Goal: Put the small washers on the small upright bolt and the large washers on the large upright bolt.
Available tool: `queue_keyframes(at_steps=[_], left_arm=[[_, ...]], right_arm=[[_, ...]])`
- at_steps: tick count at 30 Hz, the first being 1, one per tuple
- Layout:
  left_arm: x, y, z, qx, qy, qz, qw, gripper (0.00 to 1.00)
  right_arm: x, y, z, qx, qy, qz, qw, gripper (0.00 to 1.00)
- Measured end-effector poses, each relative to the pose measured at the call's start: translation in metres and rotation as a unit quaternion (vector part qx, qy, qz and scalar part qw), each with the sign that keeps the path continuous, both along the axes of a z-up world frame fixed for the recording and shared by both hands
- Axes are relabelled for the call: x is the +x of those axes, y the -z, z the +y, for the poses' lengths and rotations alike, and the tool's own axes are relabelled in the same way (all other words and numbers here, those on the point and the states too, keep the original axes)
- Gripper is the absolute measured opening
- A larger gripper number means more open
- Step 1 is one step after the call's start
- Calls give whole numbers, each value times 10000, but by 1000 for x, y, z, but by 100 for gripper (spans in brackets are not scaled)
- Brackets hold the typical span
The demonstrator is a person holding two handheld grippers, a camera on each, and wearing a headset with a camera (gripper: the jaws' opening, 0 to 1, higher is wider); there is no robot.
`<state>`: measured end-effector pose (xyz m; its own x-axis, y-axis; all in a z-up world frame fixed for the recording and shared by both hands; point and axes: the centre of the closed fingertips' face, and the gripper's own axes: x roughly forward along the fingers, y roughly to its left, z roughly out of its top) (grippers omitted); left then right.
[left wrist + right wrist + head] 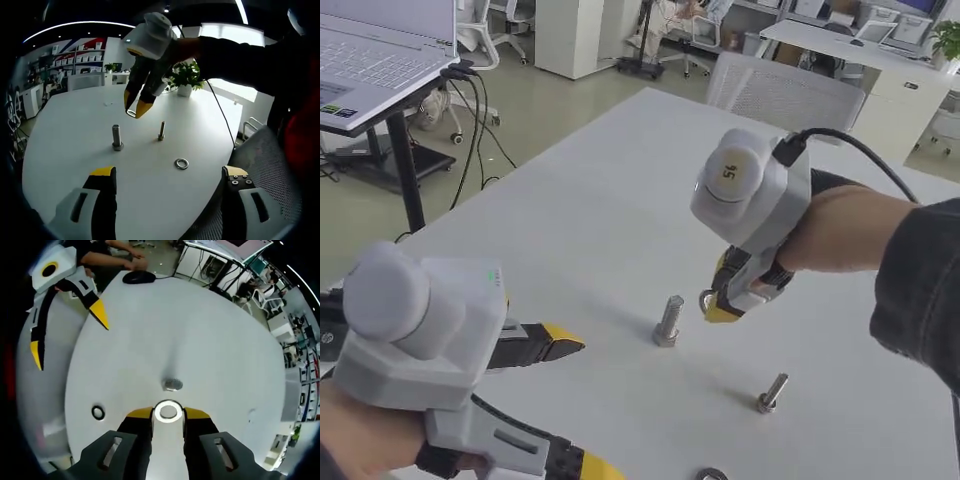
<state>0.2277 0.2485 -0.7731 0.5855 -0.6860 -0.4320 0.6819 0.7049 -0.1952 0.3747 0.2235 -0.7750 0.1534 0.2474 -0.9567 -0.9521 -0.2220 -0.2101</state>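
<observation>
White table (600, 200). Bolts, two: large bolt (668, 322), small bolt (771, 393). Washers, two: loose washer (181, 163); held washer (157, 411), right gripper view showing right gripper (168, 413) pinching it. Left gripper (169, 172) jaws spread.

The right gripper (717, 306) hangs tip-down, tilted slightly to the left, with its jaws closed on a washer (168, 411) held flat between the yellow tips. The right hand (825, 235) grips it from the right, its forearm in a dark sleeve (920, 280). The left gripper (580, 405) sits low at the near left, roughly level and pointing right, jaws spread wide, held by the left hand (365, 440).
</observation>
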Motion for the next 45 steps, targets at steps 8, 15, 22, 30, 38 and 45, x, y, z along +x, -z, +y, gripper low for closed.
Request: queue_keyframes(at_steps=[8,15,22,30,38,45], left_arm=[[0,2,0,-19,-10,21,10000,86],[-2,5,-1,-21,-20,72,10000,86],[-3,8,0,3,-22,117,9999,86],[-4,10,2,8,-42,156,9999,86],[-4,10,2,6,-49,156,9999,86],[-4,8,3,-5,-62,141,9999,86]], right_arm=[[8,1,12,-92,-148,-20,9998,23],[8,8,22,-188,-280,51,9994,23],[11,20,26,-296,-327,179,9989,23],[9,27,29,-370,-387,270,9982,23],[11,35,30,-486,-424,313,9974,23],[10,38,32,-556,-462,346,9968,23]])
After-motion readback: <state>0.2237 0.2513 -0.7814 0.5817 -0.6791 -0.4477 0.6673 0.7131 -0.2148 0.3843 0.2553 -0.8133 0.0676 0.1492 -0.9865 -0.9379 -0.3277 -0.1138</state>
